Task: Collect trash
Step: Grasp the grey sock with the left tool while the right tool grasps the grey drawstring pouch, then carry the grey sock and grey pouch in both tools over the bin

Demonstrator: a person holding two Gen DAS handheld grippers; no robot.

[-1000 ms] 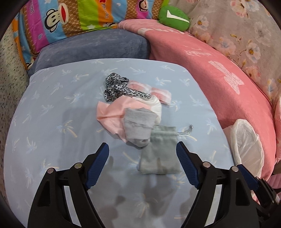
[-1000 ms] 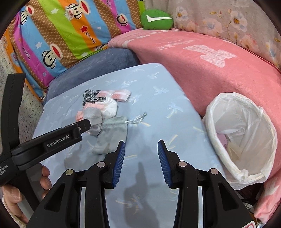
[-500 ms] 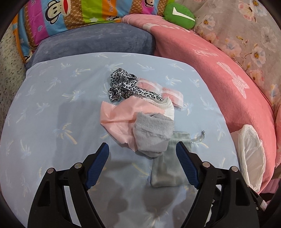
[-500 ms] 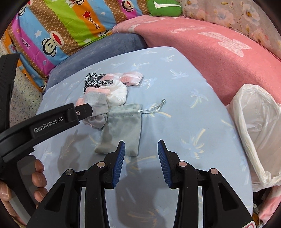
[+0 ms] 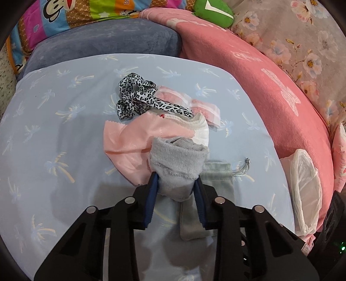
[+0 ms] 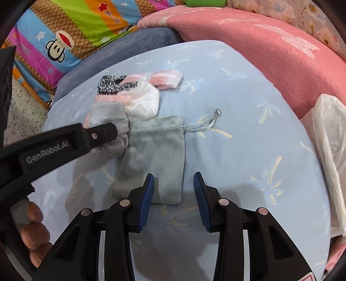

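A small heap of cloth items lies on the light blue bed sheet. My left gripper is shut on a grey sock, which also shows in the right wrist view. Under and behind it lie a pink cloth, a white sock, a leopard-print band and a pink striped sock. A grey drawstring pouch lies flat just ahead of my right gripper, which is open and empty above the pouch's near end.
A white plastic trash bag hangs open at the bed's right edge, also in the left wrist view. A pink blanket, a blue-grey cushion, a colourful monkey-print pillow and a green cushion ring the far side.
My left gripper moved forward and closed on the grey sock. My right gripper moved forward and left to over the grey pouch, staying open.
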